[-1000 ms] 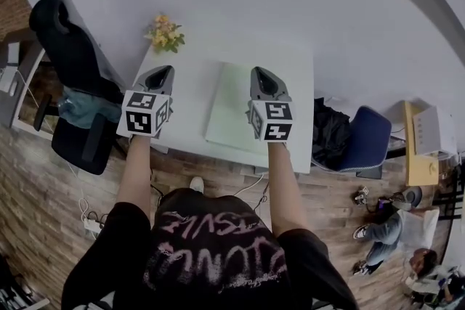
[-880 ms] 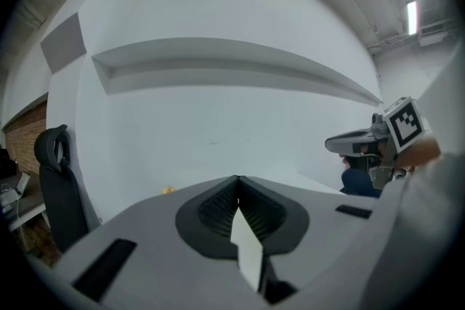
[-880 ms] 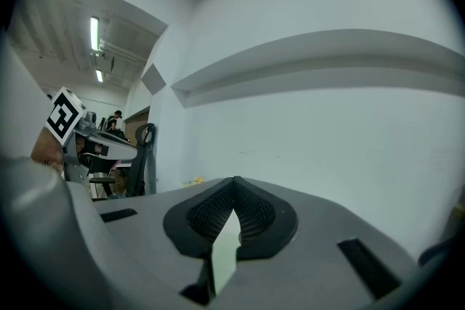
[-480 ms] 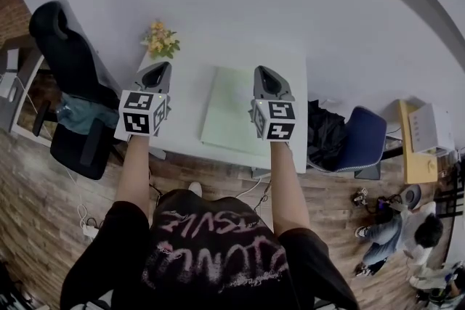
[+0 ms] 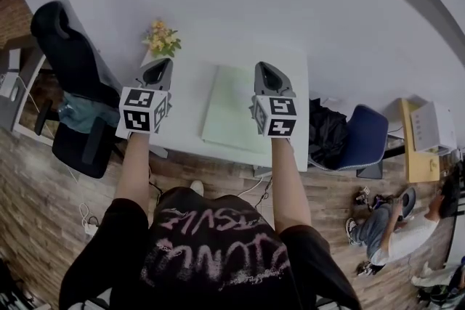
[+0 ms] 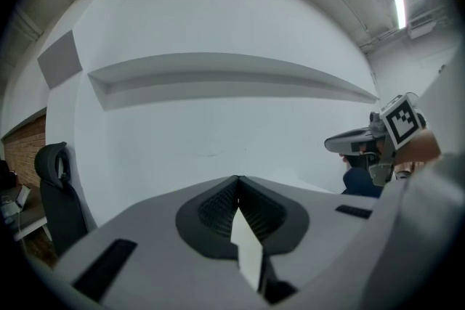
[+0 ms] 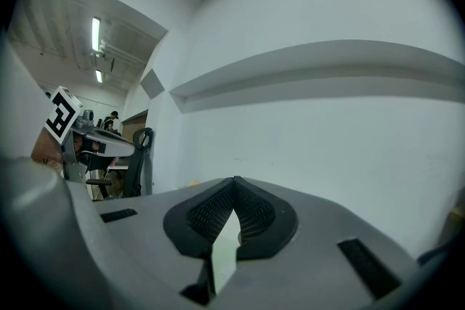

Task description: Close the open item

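A flat pale green item (image 5: 234, 109), like a thin folder or book, lies on the white table (image 5: 185, 102) between my two grippers. My left gripper (image 5: 161, 69) is held above the table's left part, jaws shut and empty. To the right of the green item my right gripper (image 5: 263, 72) hangs over the table, also shut with nothing in it. In the left gripper view my left gripper (image 6: 237, 180) points at a bare white wall, with the right gripper (image 6: 356, 143) at the right edge. The right gripper view shows that gripper (image 7: 234, 181) aimed at the same wall.
A pot of yellow flowers (image 5: 161, 38) stands at the table's far left corner. A black office chair (image 5: 69, 54) is left of the table. To the right stands a blue chair (image 5: 363, 138) with black cloth (image 5: 328, 133) on it. A person (image 5: 396, 229) sits on the floor at lower right.
Both grippers stay raised over the table, nearly where they were, jaws shut throughout. The person on the floor at the lower right has shifted.
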The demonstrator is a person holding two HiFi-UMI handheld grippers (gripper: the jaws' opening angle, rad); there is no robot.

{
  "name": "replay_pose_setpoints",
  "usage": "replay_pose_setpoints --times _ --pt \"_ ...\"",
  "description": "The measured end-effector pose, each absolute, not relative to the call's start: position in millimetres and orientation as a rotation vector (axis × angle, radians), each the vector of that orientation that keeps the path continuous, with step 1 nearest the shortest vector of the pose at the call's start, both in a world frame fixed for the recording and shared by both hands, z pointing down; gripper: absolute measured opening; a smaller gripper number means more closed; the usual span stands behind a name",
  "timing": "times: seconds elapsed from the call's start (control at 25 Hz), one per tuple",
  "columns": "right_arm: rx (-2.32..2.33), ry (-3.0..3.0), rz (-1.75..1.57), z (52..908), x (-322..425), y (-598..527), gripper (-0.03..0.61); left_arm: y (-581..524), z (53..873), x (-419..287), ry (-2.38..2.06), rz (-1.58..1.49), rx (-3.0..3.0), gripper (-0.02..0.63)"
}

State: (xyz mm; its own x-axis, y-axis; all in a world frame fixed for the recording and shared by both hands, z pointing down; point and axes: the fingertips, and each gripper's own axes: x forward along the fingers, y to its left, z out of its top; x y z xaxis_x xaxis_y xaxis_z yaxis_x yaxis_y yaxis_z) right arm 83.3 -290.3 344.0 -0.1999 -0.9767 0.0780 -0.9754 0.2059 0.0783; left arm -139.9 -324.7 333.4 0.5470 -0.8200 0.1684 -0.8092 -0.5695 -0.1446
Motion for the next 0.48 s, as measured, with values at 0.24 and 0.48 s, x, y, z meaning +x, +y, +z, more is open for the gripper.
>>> replay_pose_setpoints --times 0.24,0.48 --pt "1.919 -2.361 -0.03 340.6 84.0 -293.9 0.009 -327.5 332.1 -140.5 1.437 -0.33 -2.715 0.003" --pt "1.915 -2.354 -0.03 341.8 83.8 -296.5 0.009 -329.3 330.6 -139.4 1.426 -0.333 -2.709 0.003"
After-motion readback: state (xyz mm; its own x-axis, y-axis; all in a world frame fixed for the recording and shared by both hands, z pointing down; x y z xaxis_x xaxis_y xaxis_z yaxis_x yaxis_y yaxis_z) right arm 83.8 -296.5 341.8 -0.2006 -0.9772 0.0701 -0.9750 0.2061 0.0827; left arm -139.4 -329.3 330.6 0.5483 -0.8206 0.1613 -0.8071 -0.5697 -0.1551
